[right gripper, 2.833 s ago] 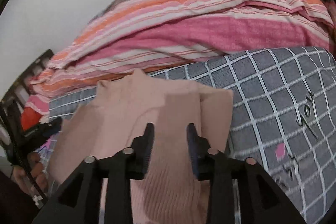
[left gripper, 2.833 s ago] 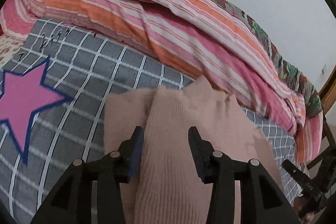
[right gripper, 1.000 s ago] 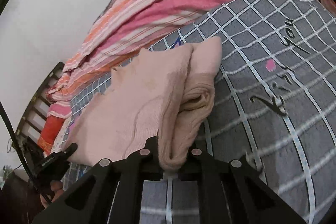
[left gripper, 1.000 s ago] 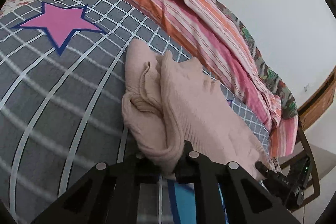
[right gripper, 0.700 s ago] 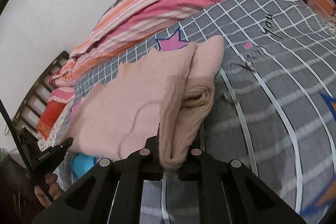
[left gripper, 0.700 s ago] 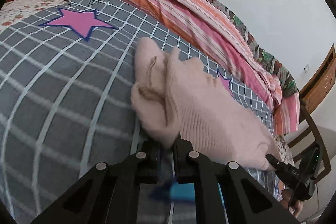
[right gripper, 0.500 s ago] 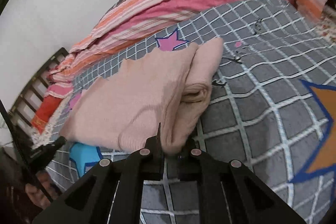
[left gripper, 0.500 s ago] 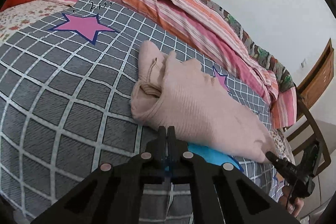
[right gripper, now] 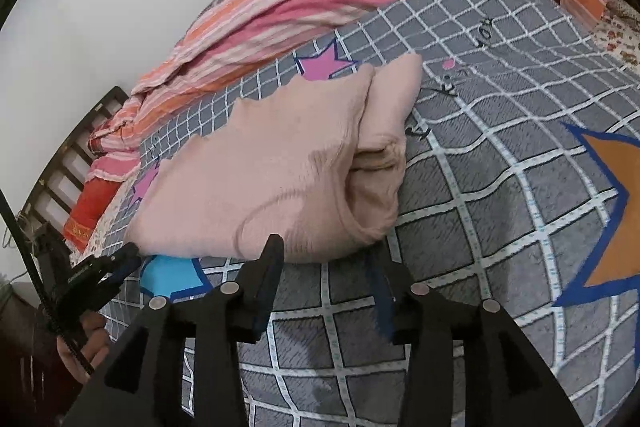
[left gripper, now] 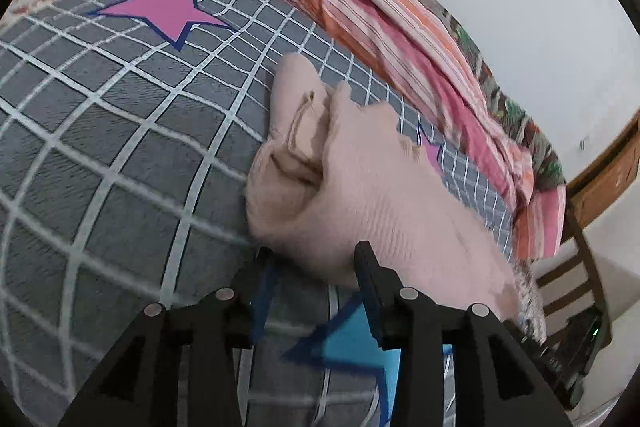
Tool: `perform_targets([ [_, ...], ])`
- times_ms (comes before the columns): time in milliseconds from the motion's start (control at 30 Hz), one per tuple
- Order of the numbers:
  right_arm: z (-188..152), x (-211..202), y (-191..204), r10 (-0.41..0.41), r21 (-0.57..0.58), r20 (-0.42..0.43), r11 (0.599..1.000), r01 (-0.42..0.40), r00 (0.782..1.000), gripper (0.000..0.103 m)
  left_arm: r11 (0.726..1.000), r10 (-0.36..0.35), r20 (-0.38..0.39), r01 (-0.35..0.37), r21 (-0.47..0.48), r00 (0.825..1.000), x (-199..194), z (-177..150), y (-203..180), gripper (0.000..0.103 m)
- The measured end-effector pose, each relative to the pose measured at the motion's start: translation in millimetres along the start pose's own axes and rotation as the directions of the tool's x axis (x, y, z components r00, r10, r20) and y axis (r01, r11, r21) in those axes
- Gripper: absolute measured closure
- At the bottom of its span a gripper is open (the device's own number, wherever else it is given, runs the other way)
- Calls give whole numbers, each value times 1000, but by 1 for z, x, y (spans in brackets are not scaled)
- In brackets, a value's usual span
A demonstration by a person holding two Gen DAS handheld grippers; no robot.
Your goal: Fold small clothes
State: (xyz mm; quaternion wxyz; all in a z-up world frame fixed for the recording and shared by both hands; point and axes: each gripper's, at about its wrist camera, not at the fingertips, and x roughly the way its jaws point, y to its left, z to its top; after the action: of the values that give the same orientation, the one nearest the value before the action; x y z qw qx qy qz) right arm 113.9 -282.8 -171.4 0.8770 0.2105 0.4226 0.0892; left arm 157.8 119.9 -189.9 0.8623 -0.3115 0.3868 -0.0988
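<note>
Hand-held gripper (left gripper: 314,259) now off sweater (left gripper: 360,195)

Lay folded at frame centre: pale pink ribbed knit garment (right gripper: 272,167), layers stacked, rolled edges facing the lower right, flat on the bedding.

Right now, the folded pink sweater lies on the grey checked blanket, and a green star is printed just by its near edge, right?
Not quite: the star by the near edge of the sweater is blue, not green, as the right wrist view shows. The sweater does lie folded on the blanket.
</note>
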Motion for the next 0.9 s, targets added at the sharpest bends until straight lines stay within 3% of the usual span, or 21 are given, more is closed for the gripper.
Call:
perform_targets([
  [100,7,9,-5,17,49,5,999,-17,1000,61,999,-22,11,22,-44,1000,8,12,4,67],
  [133,11,12,-7,31,73,10,997,-32,999,60,998,-19,9,19,-52,1000,12,15,4,74],
  [167,14,14,-8,38,88,13,995,-39,999,60,998,-23,7,23,-57,1000,15,17,4,92],
  [200,18,17,-9,43,104,15,994,-45,999,61,997,-32,0,32,-63,999,18,18,4,92],
  [233,22,22,-11,43,120,16,992,-45,999,70,997,-31,11,32,-66,999,17,18,3,92],
  [267,24,25,-11,56,120,11,991,-57,998,94,998,-29,25,31,-58,999,15,18,1,93],
  [433,30,16,-8,52,87,55,995,-57,997,94,999,-33,50,34,-27,998,-6,7,-9,94],
  [733,23,5,-19,18,60,19,998,-20,1000,94,999,-39,35,39,12,999,-35,-30,-16,92],
  [800,21,5,-17,-16,20,-5,1000,16,1000,90,999,13,36,-15,47,999,-38,-28,-19,88],
  [867,23,0,-13,-77,-46,-9,996,77,997,75,994,57,49,-61,85,997,-44,-25,-21,81],
  [900,23,-5,-11,-109,-75,8,991,109,994,74,990,79,77,-87,110,994,-49,-23,-22,79],
])
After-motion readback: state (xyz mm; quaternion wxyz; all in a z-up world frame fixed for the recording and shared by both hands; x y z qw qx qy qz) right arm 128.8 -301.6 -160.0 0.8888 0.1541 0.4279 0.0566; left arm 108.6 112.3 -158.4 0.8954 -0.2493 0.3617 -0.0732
